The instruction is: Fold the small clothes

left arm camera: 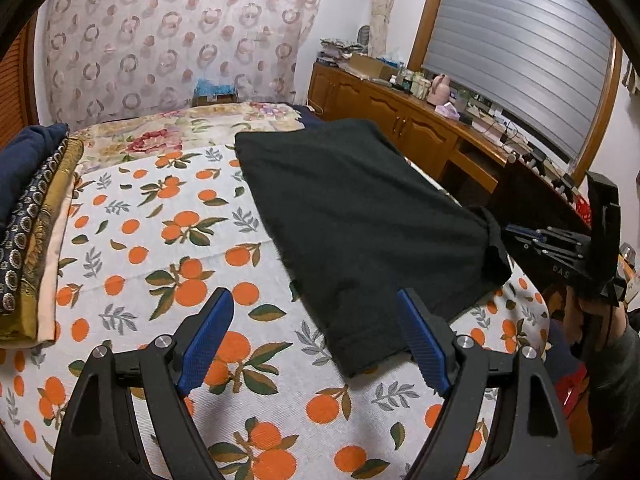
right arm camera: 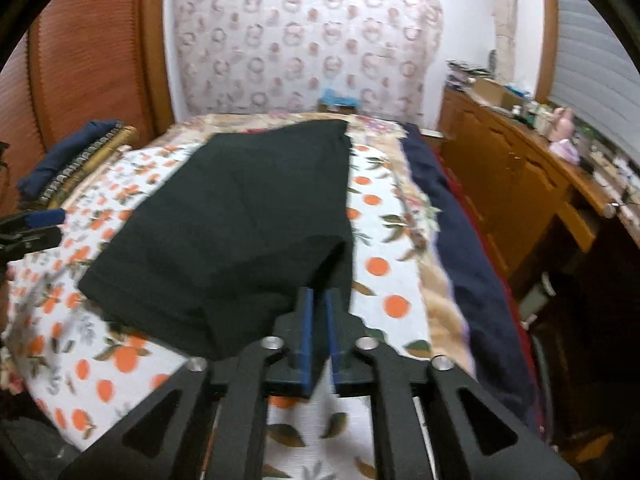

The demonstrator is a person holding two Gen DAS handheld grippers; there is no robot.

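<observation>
A black garment [left arm camera: 360,216] lies partly folded on the orange-print bed cover [left arm camera: 160,240]. My left gripper [left arm camera: 316,332] is open and empty, its blue pads just above the garment's near edge. My right gripper [left arm camera: 516,236] shows at the right, shut on the garment's bunched right corner. In the right wrist view the garment [right arm camera: 240,224] spreads ahead, and the right gripper [right arm camera: 318,300] has its blue pads pinched on the near right corner, lifting it a little.
A stack of folded clothes [left arm camera: 32,216] sits at the bed's left edge. A wooden sideboard [left arm camera: 420,120] with clutter runs along the right wall. A dark blue blanket [right arm camera: 460,240] lies along the bed's right side.
</observation>
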